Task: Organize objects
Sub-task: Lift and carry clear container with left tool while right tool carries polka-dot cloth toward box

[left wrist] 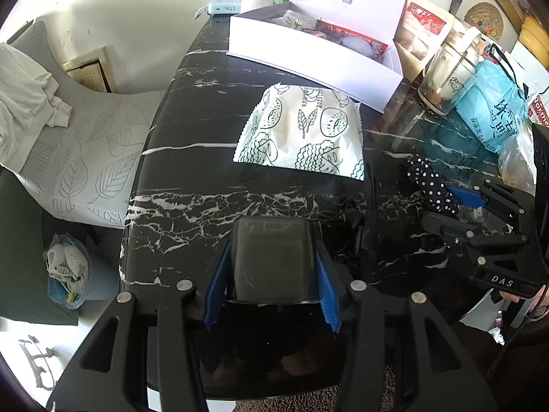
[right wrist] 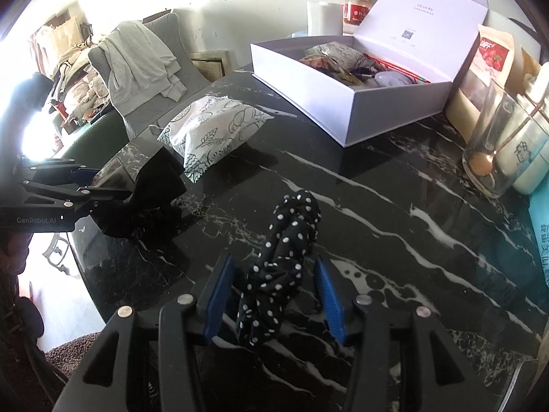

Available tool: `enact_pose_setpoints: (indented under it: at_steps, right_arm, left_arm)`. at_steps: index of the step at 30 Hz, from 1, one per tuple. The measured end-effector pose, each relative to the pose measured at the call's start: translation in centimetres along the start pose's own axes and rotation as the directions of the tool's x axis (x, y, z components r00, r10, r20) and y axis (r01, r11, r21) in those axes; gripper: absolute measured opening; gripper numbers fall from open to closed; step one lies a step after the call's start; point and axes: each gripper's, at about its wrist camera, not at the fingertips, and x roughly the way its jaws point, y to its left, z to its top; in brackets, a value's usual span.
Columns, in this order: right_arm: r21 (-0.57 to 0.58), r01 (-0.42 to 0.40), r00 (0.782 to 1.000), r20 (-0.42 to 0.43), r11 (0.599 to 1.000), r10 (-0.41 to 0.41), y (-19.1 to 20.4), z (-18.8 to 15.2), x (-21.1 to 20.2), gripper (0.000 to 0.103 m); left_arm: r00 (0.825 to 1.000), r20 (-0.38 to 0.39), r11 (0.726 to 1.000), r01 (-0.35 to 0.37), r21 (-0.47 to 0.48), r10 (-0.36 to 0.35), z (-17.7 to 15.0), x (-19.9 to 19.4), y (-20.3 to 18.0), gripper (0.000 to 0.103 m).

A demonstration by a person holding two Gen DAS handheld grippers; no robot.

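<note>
At the bottom of the left view, the left tongs (left wrist: 272,276) grip a dark clear-sided case (left wrist: 272,261) between blue pads. In the right view, the right tongs (right wrist: 274,300) stand apart, a dotted cloth (right wrist: 281,267) lying loose between them on the black marble surface (right wrist: 394,213). Farther up, a printed packet (left wrist: 303,130) lies before the open white box (right wrist: 346,89).

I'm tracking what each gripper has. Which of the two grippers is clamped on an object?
The left gripper: its blue pads press both sides of a dark translucent box. The right gripper stands open around the polka-dot fabric, pads apart from it.
</note>
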Motion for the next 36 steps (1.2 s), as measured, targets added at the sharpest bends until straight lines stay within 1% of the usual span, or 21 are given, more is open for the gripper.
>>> enact_pose_setpoints:
  at_steps: [4,8,12,13,14,15,16,17,19,26,36]
  right_arm:
    - [-0.020,0.024,1.000,0.015,1.000,-0.023,0.5,-0.1,0.1,0.051]
    - [-0.014,0.027,0.999,0.029,1.000,-0.026,0.5,-0.2,0.1,0.052]
    - [0.006,0.021,0.999,0.044,1.000,-0.021,0.2,-0.4,0.0,0.052]
    - [0.007,0.027,0.999,0.046,1.000,-0.028,0.1,-0.4,0.0,0.051]
    - [0.004,0.041,0.998,0.047,0.999,-0.041,0.1,-0.4,0.0,0.044]
    - [-0.004,0.061,0.997,0.048,0.998,-0.060,0.2,-0.5,0.0,0.032]
    - [-0.009,0.073,0.996,0.050,0.997,-0.072,0.1,-0.5,0.0,0.026]
    - [0.000,0.066,0.997,0.050,0.998,-0.065,-0.1,-0.5,-0.1,0.022]
    - [0.019,0.036,0.998,0.049,0.999,-0.037,-0.5,-0.5,-0.1,0.018]
    - [0.009,0.022,0.999,0.048,1.000,-0.022,-0.4,-0.6,-0.7,0.017]
    - [-0.011,0.007,0.995,0.100,1.000,-0.006,0.0,-0.3,-3.4,0.017]
  left_arm:
    - [1.000,0.012,1.000,-0.014,0.019,0.013,-0.1,0.1,-0.3,0.047]
    - [0.999,0.019,0.999,-0.028,0.040,0.028,-0.2,0.2,-0.7,0.050]
    - [0.998,0.030,0.997,-0.054,0.058,0.052,-0.4,0.2,-1.1,0.050]
    - [0.998,0.033,0.996,-0.062,0.060,0.060,-0.5,0.2,-1.2,0.046]
    - [0.997,0.035,0.995,-0.074,0.061,0.072,-0.5,0.2,-1.2,0.043]
    - [0.997,0.034,0.996,-0.071,0.057,0.069,-0.6,0.1,-1.1,0.043]
    - [0.998,0.032,0.997,-0.063,0.051,0.062,-0.6,0.1,-1.1,0.043]
    - [0.998,0.029,0.997,-0.055,0.045,0.054,-0.6,0.0,-1.0,0.043]
    - [0.999,0.023,0.999,-0.040,0.034,0.040,-0.6,-0.1,-0.9,0.043]
    - [0.999,0.026,0.999,-0.042,0.024,0.041,-0.9,-1.0,-1.0,0.043]
    - [0.997,0.066,0.999,-0.044,0.025,0.042,-0.4,-3.6,-2.0,0.043]
